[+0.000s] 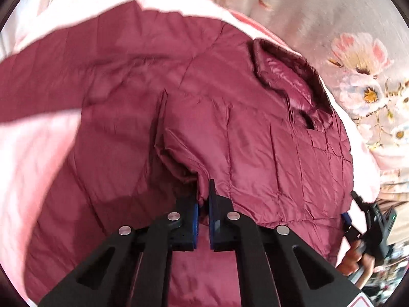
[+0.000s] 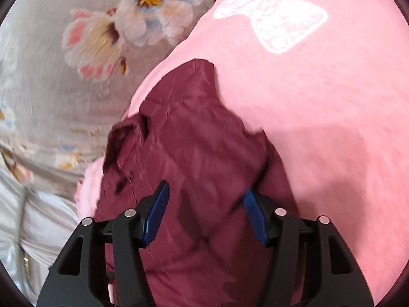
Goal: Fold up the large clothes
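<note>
A maroon quilted puffer jacket (image 1: 230, 133) lies spread on a pink blanket, its collar (image 1: 288, 76) at the upper right. My left gripper (image 1: 203, 204) is shut on a fold of the jacket's fabric near its side seam. My right gripper (image 2: 204, 204) is open above the jacket (image 2: 191, 153), with its blue pads (image 2: 157, 212) apart and nothing between them. The right gripper also shows in the left wrist view (image 1: 363, 217), at the jacket's right edge, held by a hand.
A pink blanket (image 2: 319, 115) with a white bow print lies under the jacket. A grey bedsheet (image 1: 345, 25) with a flower pattern lies beyond it. White cloth (image 2: 38, 217) shows at the lower left of the right wrist view.
</note>
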Tool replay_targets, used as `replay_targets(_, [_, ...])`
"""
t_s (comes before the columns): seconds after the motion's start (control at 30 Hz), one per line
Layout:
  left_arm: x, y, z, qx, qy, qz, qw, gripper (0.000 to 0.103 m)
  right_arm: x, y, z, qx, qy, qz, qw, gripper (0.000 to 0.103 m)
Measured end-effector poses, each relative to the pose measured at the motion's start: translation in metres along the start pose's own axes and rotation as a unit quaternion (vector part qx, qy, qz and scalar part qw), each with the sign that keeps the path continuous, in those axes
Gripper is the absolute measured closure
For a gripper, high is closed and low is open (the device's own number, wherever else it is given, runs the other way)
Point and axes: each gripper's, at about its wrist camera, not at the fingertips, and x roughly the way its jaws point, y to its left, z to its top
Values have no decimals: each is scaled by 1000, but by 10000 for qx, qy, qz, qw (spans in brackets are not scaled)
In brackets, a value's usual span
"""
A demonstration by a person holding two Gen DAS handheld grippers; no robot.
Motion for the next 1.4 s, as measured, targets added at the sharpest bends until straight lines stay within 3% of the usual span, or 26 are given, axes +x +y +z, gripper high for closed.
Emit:
replay_targets(0.07, [-9, -6, 7, 214, -296, 157, 9992, 101, -1, 4, 11, 48, -155, 10, 9999, 89])
replay_targets(0.1, [-14, -7, 9, 278, -421, 180, 9986, 102, -7, 8, 13, 11, -281, 78, 9996, 100])
replay_targets(0.13, [-20, -8, 12, 347, -550, 146, 9978, 102, -19, 17, 13, -135, -528, 237, 9982, 101])
replay_targets(0.2, [-26, -8, 11, 435, -691, 144, 9966, 101, -44, 37, 6, -731, -931, 262, 9926, 102])
replay_targets(0.27, [-19, -5, 7, 527, -655, 228, 9962, 101, -46, 46, -2, -1261, -1044, -198, 9863, 102])
replay_targets(0.4, [32, 3, -12, 482, -77, 393, 9980, 101, -7, 28, -9, -1611, -577, -1274, 9770, 102])
replay_targets(0.53, [35, -4, -24, 795, -423, 676, 9936, 99, 8, 21, -14, -1811, -428, -1551, 9702, 101])
replay_targets(0.7, [21, 3, -23, 763, -446, 681, 9937, 90, -10, 30, -23, -2037, -429, -2041, 9566, 94])
replay_targets(0.83, [-17, 13, -18, 636, -568, 524, 9950, 83, -47, 64, -43, -2395, -969, -2320, 9378, 89])
replay_targets(0.97, [-39, -6, -4, 686, -871, 682, 9915, 83, -43, 119, -65, -3053, -979, -1911, 9277, 88])
replay_targets(1.07, [-38, -28, 3, 837, -928, 638, 9901, 76, -14, 151, -96, -3531, -436, -1413, 9238, 82])
replay_targets(1.17, [-16, -46, -3, 1058, -754, 681, 9892, 76, 18, 150, -124, -3706, 186, -1323, 9191, 82])
replay_targets(1.27, [13, -48, -13, 1091, -498, 773, 9898, 76, 42, 141, -142, -3755, 529, -1415, 9144, 82])
replay_targets(1.33, [31, -42, -19, 1037, -317, 778, 9911, 76, 50, 134, -149, -3811, 530, -1548, 9100, 82])
replay_targets(1.4, [36, -38, -24, 1076, -425, 791, 9901, 75, 50, 131, -152, -3848, 484, -1545, 9087, 82])
